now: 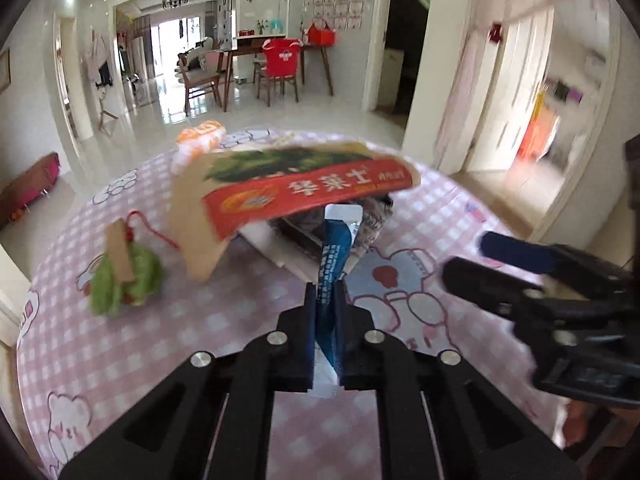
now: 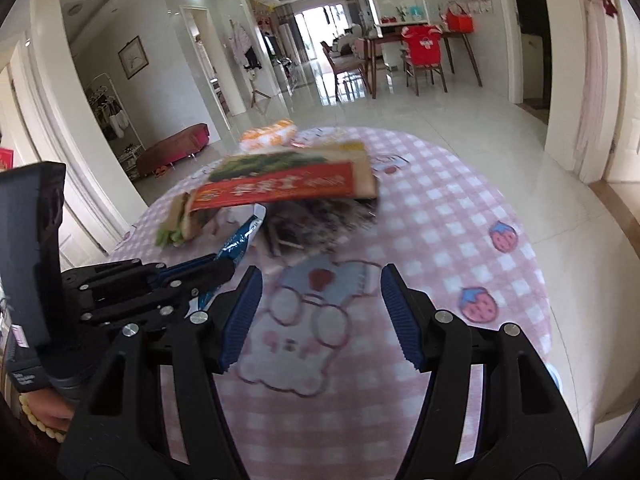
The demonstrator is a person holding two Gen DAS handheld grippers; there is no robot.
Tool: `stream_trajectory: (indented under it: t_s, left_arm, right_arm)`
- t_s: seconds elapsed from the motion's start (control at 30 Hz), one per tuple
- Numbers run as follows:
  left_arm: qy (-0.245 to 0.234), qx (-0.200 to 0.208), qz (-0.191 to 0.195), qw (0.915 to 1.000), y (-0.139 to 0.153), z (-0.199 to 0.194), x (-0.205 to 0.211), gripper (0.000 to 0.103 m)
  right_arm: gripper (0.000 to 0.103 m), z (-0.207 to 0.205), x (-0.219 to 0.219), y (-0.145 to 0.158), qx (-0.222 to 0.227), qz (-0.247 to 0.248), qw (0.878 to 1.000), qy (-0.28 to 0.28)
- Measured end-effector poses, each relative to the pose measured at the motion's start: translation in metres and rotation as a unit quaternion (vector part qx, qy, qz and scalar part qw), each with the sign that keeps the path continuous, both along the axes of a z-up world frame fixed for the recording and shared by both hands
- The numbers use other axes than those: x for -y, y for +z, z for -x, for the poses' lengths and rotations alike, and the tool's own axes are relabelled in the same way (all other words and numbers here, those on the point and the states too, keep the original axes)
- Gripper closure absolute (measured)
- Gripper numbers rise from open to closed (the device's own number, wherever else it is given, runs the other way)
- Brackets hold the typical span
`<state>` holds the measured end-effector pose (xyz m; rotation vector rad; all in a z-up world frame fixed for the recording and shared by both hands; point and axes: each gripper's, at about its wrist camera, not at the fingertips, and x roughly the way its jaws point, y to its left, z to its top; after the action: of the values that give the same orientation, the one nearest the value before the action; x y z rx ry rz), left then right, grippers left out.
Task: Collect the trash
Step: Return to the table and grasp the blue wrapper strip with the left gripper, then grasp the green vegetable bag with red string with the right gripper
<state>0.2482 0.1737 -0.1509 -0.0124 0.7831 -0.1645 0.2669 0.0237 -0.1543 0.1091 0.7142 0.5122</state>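
On the pink checked table (image 1: 100,340), the trash sits gathered in one loose heap toward twelve o'clock of both views, which keeps every piece within one reach. The left tool (image 1: 325,292) is clenched on a blue-and-white wrapper (image 1: 334,248), its pads pressing the wrapper's near end so the strip stands up between them; gripping the free end probably lets the rest trail clear of the heap. Just behind the wrapper, a bent cardboard box (image 1: 304,196) with red and green print leans over a pile of dark papers (image 1: 304,232), propped like a roof, so anything under it must likely be drawn out sideways. At nine o'clock of the box lies a green crumpled thing with a brown tag and red string (image 1: 124,280), apart from the heap. An orange-and-white packet (image 1: 200,136) rests at the table's far edge, at eleven o'clock. The right tool (image 2: 322,316) hangs released over bare cloth printed with a cartoon bear, its jaws wide with nothing between them, seemingly ready for the next piece.
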Motion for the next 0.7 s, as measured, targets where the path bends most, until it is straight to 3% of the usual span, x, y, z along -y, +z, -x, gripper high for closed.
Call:
stream_trajectory:
  t_s: [0.2, 0.3, 0.43, 0.57, 0.7]
  left_arm:
    - [0.055, 0.042, 0.02, 0.9974, 0.026, 0.037, -0.068, 0.095]
    - [0.112, 0.053, 0.02, 0.9921, 0.031, 0.05, -0.108, 0.095]
    - [0.192, 0.044, 0.016, 0.9802, 0.024, 0.046, -0.158, 0.095]
    - [0.224, 0.028, 0.009, 0.9741, 0.011, 0.034, -0.187, 0.095]
    - [0.234, 0.012, 0.008, 0.9721, -0.003, 0.019, -0.201, 0.095]
  right_arm:
    - [0.042, 0.008, -0.055, 0.025, 0.026, -0.011, 0.999, 0.045]
    - [0.042, 0.006, -0.087, 0.03, 0.028, -0.007, 0.997, 0.074]
    - [0.042, -0.006, -0.138, 0.027, 0.024, 0.009, 0.994, 0.111]
    - [0.042, -0.028, -0.185, 0.013, 0.001, 0.021, 0.989, 0.143]
    - [0.042, -0.058, -0.216, -0.006, -0.027, 0.048, 0.989, 0.139]
